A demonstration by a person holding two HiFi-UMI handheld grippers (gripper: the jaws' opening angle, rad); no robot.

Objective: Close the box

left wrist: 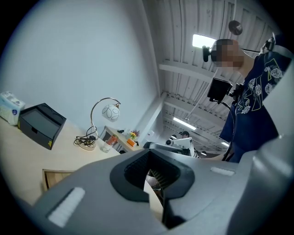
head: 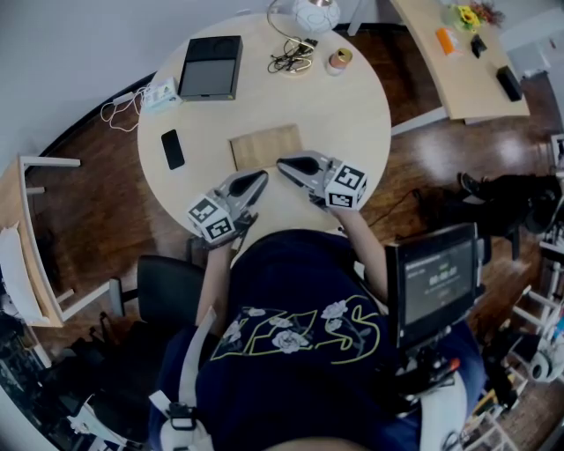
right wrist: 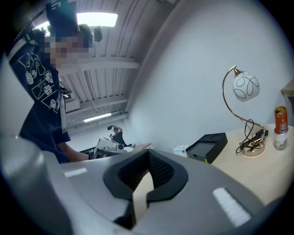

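The black box (head: 210, 68) stands at the far left of the round table (head: 361, 114), its grey inside showing from above. It also appears as the black box (left wrist: 41, 124) in the left gripper view and the black box (right wrist: 209, 146) in the right gripper view. Both grippers rest at the near edge, far from it. My left gripper (head: 251, 185) lies with jaws closed together and nothing in them, as does my right gripper (head: 289, 165). Their tips point toward each other beside a wooden board (head: 266, 145). Up close, the left gripper (left wrist: 154, 176) and right gripper (right wrist: 142, 181) show no held object.
A black phone (head: 173, 148) lies left of the board. A white tissue pack (head: 161, 92) and cable sit beside the box. A desk lamp (head: 304, 22), tangled cords (head: 291, 60) and a small can (head: 339, 59) stand at the far edge. A chair (head: 167, 291) is at my left.
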